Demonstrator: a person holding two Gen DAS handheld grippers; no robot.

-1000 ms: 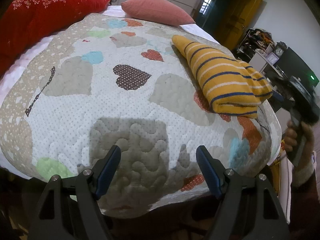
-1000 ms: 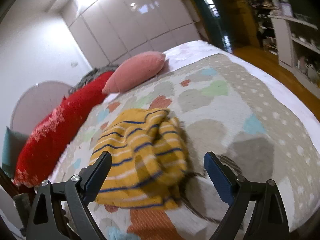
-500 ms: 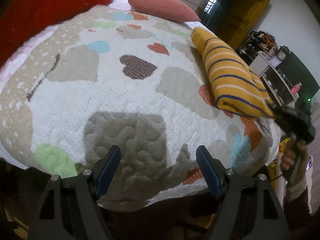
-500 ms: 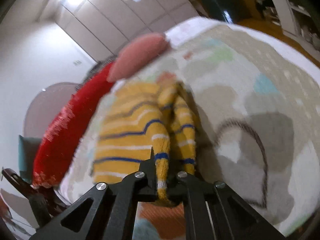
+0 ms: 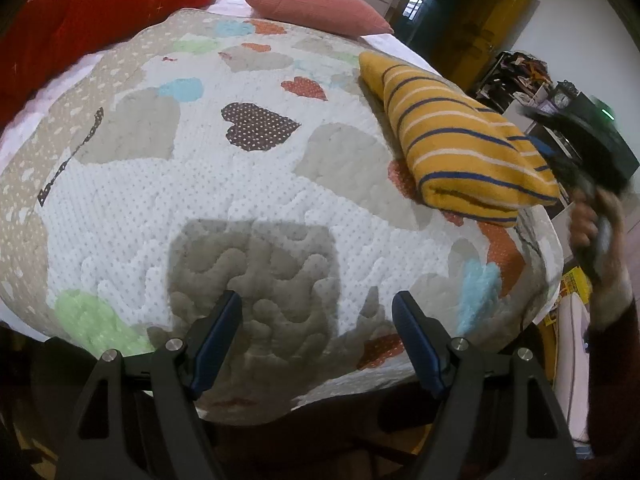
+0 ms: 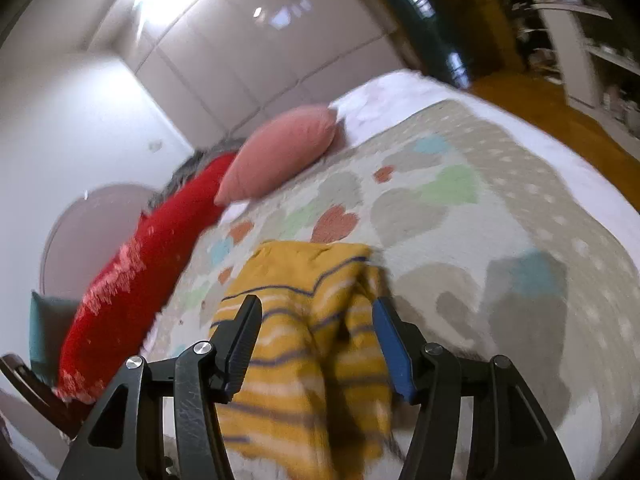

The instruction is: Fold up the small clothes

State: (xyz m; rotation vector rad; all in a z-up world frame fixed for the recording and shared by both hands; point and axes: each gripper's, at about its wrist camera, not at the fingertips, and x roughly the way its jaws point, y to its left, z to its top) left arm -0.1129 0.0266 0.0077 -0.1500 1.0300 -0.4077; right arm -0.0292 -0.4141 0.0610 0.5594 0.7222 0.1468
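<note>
1. Right gripper (image 6: 316,344) is partly open, its jaws standing on either side of the striped sweater (image 6: 308,336) with nothing pinched between them; that view is blurred, so whether the pads touch the knit I cannot tell.
2. Folded into a thick bundle, the sweater (image 5: 460,148) is mustard yellow with navy and cream stripes, and it lies on the quilt near the bed's right edge.
3. From the left wrist view its rounded fold faces the camera, and its far corner tapers toward the pillows.
4. At the far right of that view, the right gripper (image 5: 576,136) shows as a dark blurred shape just past the bundle, with the right hand (image 5: 600,224) around its handle.
5. Left gripper (image 5: 316,336) is wide open and holds nothing, hovering over a grey patch at the near edge of the quilt (image 5: 224,184), well apart from the sweater.
6. The quilt is white and beige with coloured hearts.
7. A pink pillow (image 5: 316,4) lies at the head of the bed, with a red blanket (image 5: 88,20) beside it.
</note>
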